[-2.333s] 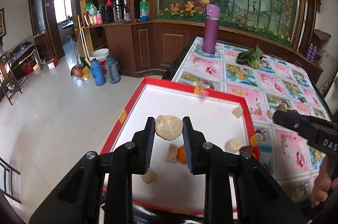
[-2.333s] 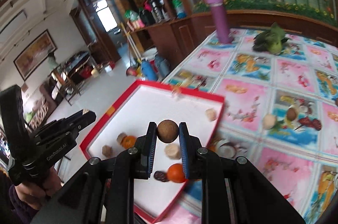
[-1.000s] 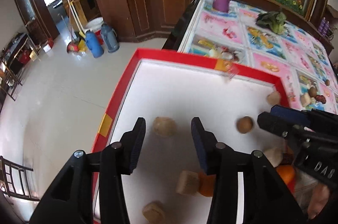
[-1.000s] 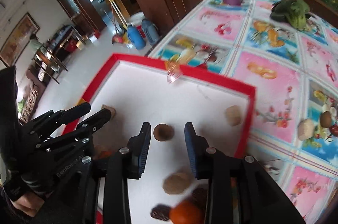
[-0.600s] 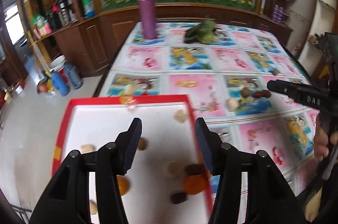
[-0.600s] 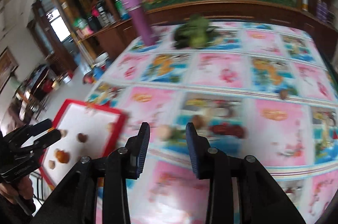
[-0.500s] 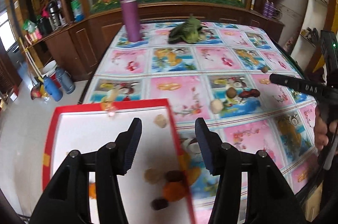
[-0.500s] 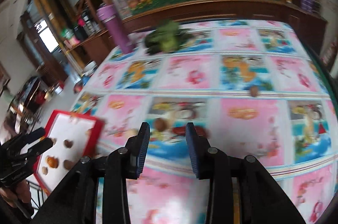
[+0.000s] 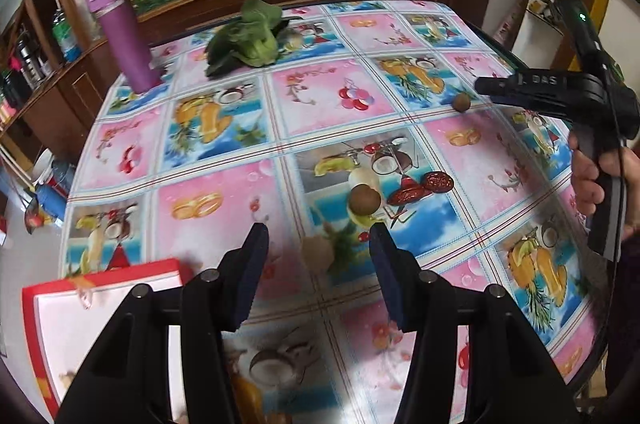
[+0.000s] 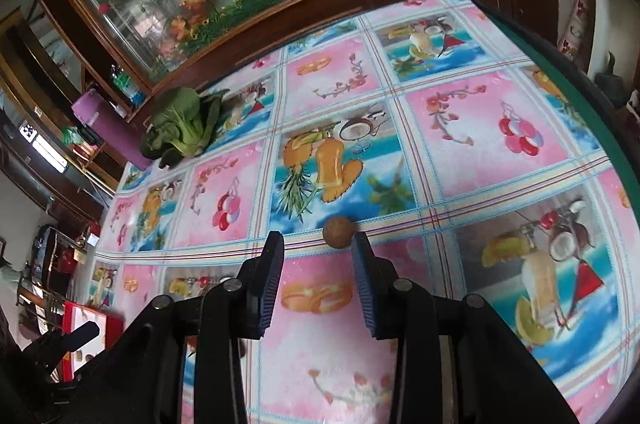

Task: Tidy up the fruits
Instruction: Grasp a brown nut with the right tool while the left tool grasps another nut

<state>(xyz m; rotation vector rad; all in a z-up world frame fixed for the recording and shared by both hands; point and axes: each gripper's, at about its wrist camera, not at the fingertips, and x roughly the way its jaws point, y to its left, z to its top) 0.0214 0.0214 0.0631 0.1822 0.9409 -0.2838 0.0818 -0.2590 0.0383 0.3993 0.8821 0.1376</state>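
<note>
Right wrist view: right gripper point(image 10: 318, 256) hanging wide open, empty, over tablecloth point(image 10: 460, 127); small brown fruit point(image 10: 338, 231) lying just ahead, slightly right of jaw centreline, roundish, no long axis. Left gripper point(image 9: 318, 248) likewise gaping, empty, pale fruit point(image 9: 317, 251) sitting between fingers.

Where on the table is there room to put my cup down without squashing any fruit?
The table is bare between the purple bottle, the leafy greens and the red tray. It is also bare behind the lone brown fruit. It is crowded by the left gripper, around the pale fruit, brown fruit and red dates.
</note>
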